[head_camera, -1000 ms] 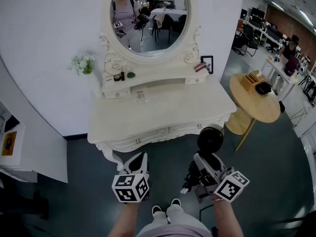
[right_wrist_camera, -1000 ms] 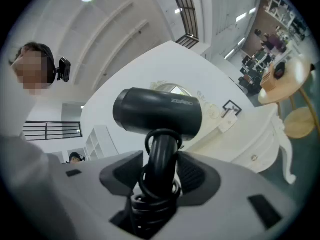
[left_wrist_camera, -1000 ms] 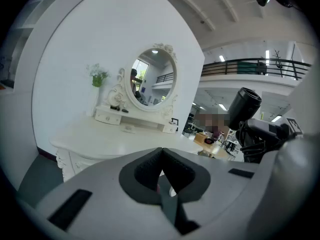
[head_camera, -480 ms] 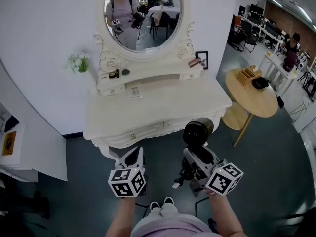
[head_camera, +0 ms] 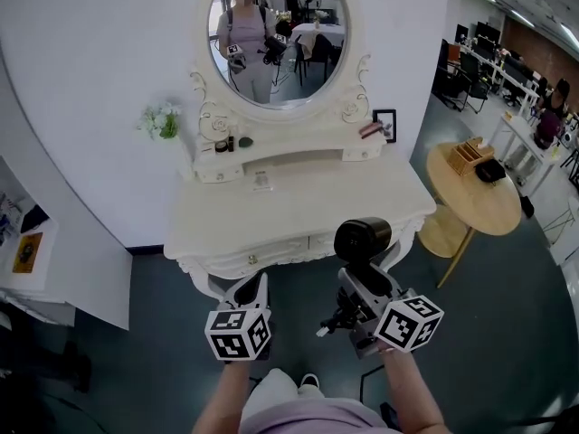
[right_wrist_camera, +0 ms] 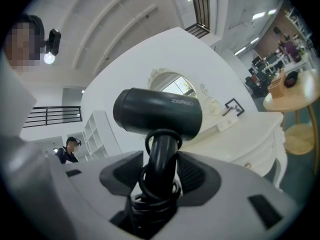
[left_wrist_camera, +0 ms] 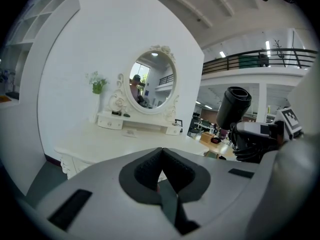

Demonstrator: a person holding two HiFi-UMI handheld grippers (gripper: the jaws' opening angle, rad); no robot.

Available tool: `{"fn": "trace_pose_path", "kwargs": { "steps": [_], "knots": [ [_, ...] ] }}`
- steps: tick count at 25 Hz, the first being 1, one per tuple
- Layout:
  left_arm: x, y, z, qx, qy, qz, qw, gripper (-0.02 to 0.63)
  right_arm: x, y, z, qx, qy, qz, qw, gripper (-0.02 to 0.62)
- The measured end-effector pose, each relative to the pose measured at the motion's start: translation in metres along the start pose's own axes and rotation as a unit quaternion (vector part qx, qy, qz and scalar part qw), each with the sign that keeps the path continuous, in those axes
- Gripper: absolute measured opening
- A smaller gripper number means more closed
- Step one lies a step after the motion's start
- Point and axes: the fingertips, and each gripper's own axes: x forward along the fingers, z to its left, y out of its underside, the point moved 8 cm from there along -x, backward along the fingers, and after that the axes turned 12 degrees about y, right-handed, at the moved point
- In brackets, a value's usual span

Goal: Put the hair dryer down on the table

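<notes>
The hair dryer [right_wrist_camera: 157, 115] has a matt black plastic barrel with a faint sheen. Its cord [right_wrist_camera: 152, 199], coiled round the handle, looks like smooth, slightly glossy black rubber. The left gripper [left_wrist_camera: 162, 150] and right gripper [right_wrist_camera: 158, 168] have matt light-grey plastic shells. Their pads [left_wrist_camera: 147, 172] are dark, dull and finely ribbed. The marker cube [head_camera: 239, 334] faces are flat and matt, printed black on white. The dressing table [head_camera: 298, 208] is cream-painted and smooth, with a soft satin sheen and carved trim. The mirror [head_camera: 276, 25] is reflective glass. The round side table [head_camera: 479, 202] shows a pale wood top. The wall [head_camera: 90, 61] is smooth matt white. The floor [head_camera: 154, 333] is dark, smooth and faintly glossy.
</notes>
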Motion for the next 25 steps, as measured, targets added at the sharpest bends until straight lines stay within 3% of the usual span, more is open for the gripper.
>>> {"fn": "trace_pose_path", "kwargs": {
  "steps": [10, 25],
  "knots": [
    [0.024, -0.017, 0.049, 0.01, -0.027, 0.001, 0.9996, 0.002, 0.086, -0.006, 0.014, -0.047, -0.016, 0.036, 0.998, 0.213],
    [0.083, -0.065, 0.205, -0.016, -0.012, 0.018, 0.9996, 0.001, 0.282, 0.018, 0.055, -0.101, 0.022, 0.114, 0.988, 0.213]
  ]
}}
